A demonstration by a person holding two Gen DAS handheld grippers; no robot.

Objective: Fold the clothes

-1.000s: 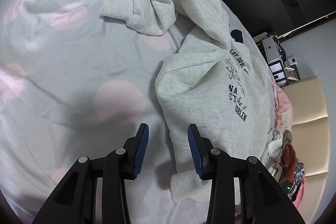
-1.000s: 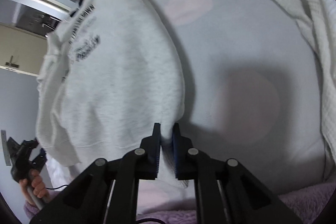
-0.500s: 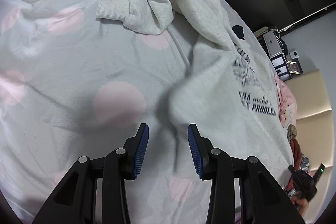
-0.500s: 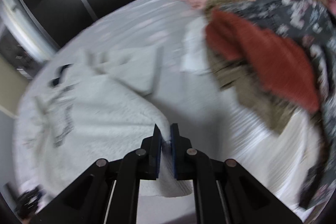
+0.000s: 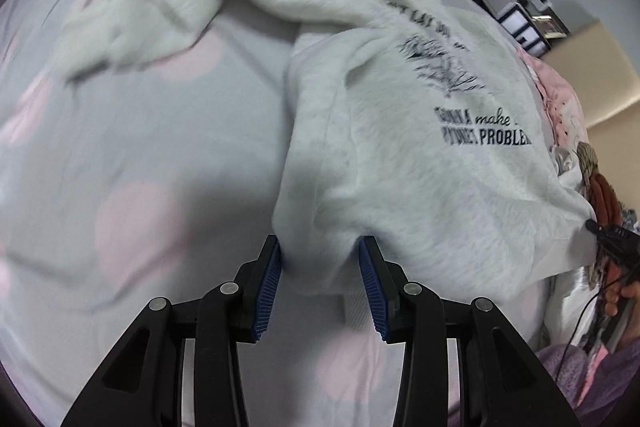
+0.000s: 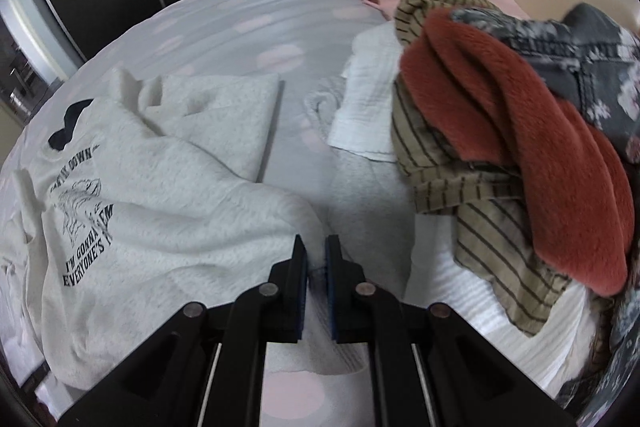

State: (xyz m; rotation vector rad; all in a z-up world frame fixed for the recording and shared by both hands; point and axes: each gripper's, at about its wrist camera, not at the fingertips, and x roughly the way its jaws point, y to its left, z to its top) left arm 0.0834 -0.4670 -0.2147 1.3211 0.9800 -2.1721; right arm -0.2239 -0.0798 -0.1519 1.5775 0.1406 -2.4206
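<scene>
Sweatshirt [image 5: 400,131] lies rumpled on the bed [image 5: 132,131], centre to right of frame. Right gripper [image 6: 316,259] is clamped on its hem corner; left gripper [image 5: 320,259] stands apart, a hem fold between the pads, unpinched. Soft, limp fleece: best held at hem corners.

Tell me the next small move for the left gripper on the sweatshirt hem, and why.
Probably close the left gripper on the fold between its fingers. The right gripper is already clamped on one hem corner of the white sweatshirt, lifting it off the dotted bedsheet. The left fingers straddle the other hem bunch but look open, not pinching. Gripping both corners should let the sweatshirt be spread flat for folding.
</scene>
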